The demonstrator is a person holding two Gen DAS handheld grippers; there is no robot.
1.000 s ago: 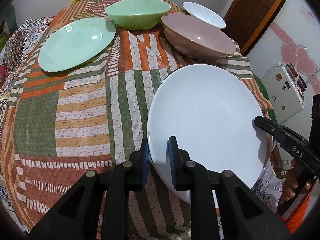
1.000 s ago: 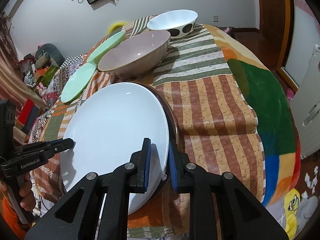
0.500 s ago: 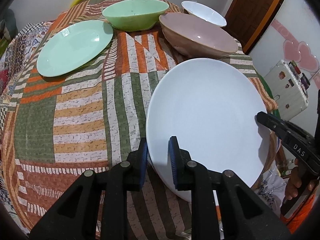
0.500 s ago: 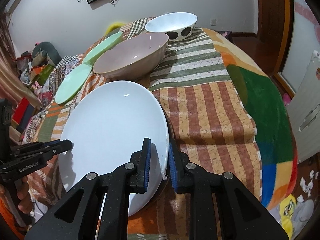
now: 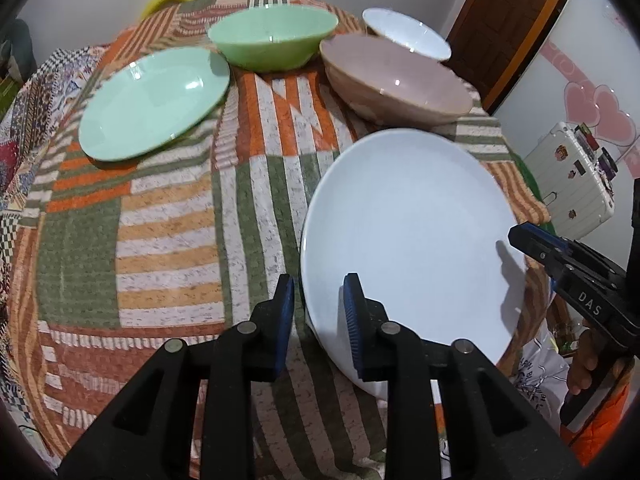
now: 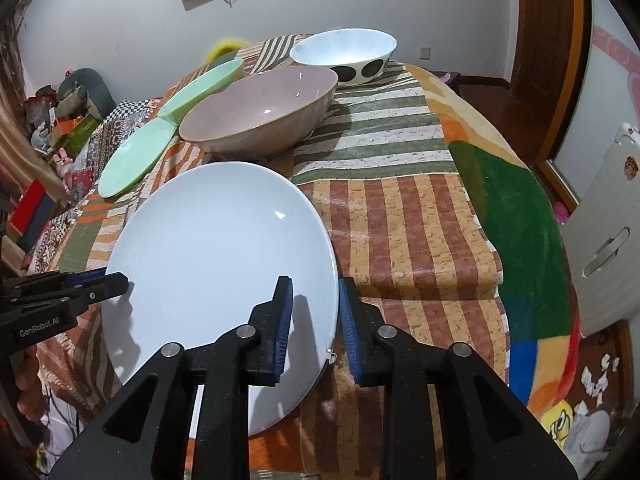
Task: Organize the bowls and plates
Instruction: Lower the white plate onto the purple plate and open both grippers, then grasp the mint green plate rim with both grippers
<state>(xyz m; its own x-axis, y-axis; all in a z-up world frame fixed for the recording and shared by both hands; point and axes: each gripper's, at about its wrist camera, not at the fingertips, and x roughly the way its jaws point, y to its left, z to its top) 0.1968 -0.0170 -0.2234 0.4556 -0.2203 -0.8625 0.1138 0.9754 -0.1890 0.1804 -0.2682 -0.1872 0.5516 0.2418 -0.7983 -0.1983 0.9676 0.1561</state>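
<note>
A white plate [image 5: 408,240] lies at the near edge of the desk [image 5: 168,216], at 5 o'clock in the left view. Its rim is straddled on opposite sides by both tongs: the left tongs [image 5: 319,316] and the right tongs [image 6: 316,312] stand apart, no pad visibly pressing. The plate is judged stiff, glossy, slippery and breakable; the thin rim is the only hold. At 10 o'clock a green plate [image 5: 154,102] rests, then a green bowl [image 5: 274,42], a pink bowl [image 5: 396,80] and a white bowl [image 5: 406,32]; all are seen empty.
</note>
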